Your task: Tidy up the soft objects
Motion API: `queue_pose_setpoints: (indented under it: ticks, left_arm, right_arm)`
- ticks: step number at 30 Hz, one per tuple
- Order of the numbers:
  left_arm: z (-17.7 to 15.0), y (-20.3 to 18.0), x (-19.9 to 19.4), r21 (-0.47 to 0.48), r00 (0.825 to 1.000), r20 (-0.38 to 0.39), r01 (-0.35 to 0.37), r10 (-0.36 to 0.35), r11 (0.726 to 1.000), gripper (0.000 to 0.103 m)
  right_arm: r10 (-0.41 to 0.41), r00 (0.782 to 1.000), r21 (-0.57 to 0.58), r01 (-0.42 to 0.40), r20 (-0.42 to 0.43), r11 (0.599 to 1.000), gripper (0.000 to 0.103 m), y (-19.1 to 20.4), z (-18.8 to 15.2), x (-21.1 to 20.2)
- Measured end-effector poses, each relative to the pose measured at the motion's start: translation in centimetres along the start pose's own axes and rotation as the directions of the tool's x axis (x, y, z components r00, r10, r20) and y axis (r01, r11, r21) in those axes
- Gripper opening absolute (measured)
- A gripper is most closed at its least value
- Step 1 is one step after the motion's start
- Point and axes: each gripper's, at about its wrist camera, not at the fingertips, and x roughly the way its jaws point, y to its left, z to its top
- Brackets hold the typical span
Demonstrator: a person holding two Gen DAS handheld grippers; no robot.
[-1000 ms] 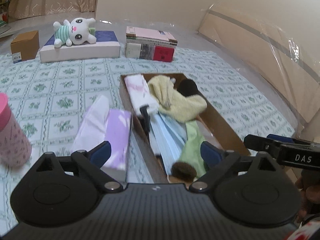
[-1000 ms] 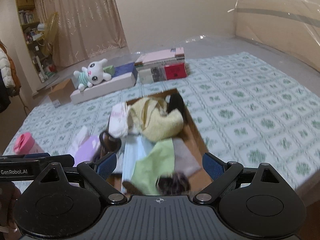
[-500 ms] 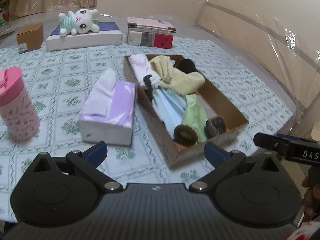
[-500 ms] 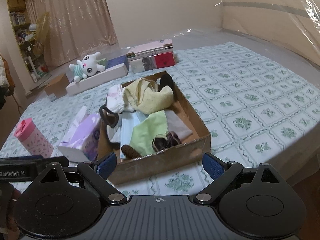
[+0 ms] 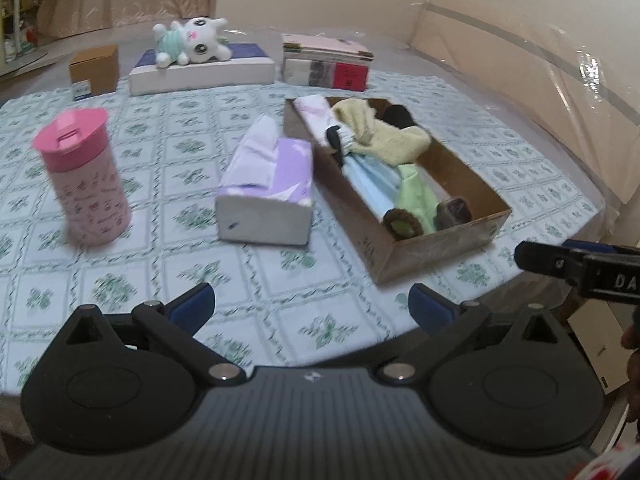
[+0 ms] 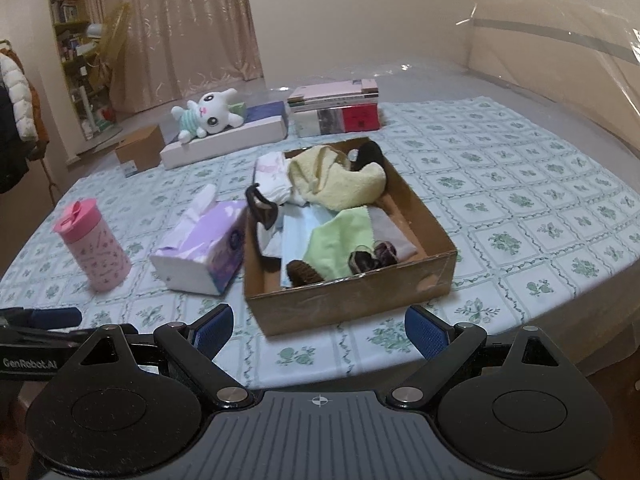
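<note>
A shallow cardboard box (image 5: 436, 244) (image 6: 352, 304) sits on the patterned tablecloth, filled with soft things: a yellow towel (image 5: 384, 136) (image 6: 340, 184), a green cloth (image 5: 416, 196) (image 6: 340, 240), a light blue cloth (image 5: 372, 184), a white-pink cloth (image 6: 272, 176) and dark hair ties (image 6: 372, 258). My left gripper (image 5: 312, 306) is open and empty, hanging over the near table edge short of the box. My right gripper (image 6: 318, 330) is also open and empty, just in front of the box's near wall.
A purple tissue pack (image 5: 268, 196) (image 6: 204, 248) lies left of the box, and a pink cup (image 5: 82, 184) (image 6: 94, 246) stands farther left. At the back are a plush rabbit (image 5: 192, 42) on a white box, stacked books (image 5: 324, 64) and a small carton (image 5: 94, 70).
Both grippers have pulled back from over the box toward the near table edge. The whole box, tissue pack and pink cup have come into view. Both stay open and empty.
</note>
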Motion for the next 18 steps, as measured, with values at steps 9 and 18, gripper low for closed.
queue_pose_setpoints:
  ticks: [9,18]
  left_arm:
    - [-1.1,1.0,-1.4,-0.022,1.0,0.004,-0.017,0.017,1.0,0.102]
    - [-1.6,1.5,-2.2,-0.021,0.999,0.03,-0.041,0.042,0.999,0.102]
  right_arm:
    - [0.011,1.0,-0.042,-0.012,-0.021,0.999,0.092,2.5,-1.1,0.0]
    - [0.023,0.999,-0.077,-0.026,-0.036,0.997,0.092,4.0,-1.8,0.3]
